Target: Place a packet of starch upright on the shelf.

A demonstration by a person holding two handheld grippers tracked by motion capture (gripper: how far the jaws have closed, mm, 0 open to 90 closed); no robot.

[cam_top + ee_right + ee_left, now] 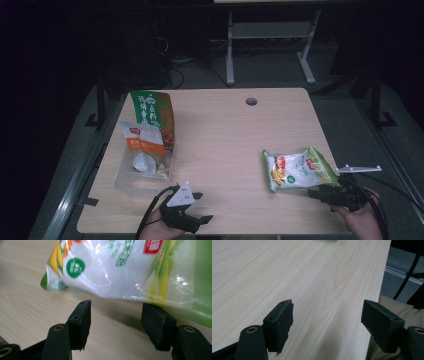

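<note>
**A lit table in a dark room**

We saw a pale wooden table (225,135) with a round cable hole (251,101) near its far edge. Grey carpet (280,75) lay beyond, with the white legs of another table (270,45). The room around was dark.

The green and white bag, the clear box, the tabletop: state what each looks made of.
Green and white bag: thin glossy plastic film, going by its glare spots and crinkles.
Clear box: transparent rigid plastic, probably, since the packets inside show through its walls.
Tabletop: pale wood grain with a matt finish; whether solid wood or printed laminate cannot be told.
</note>
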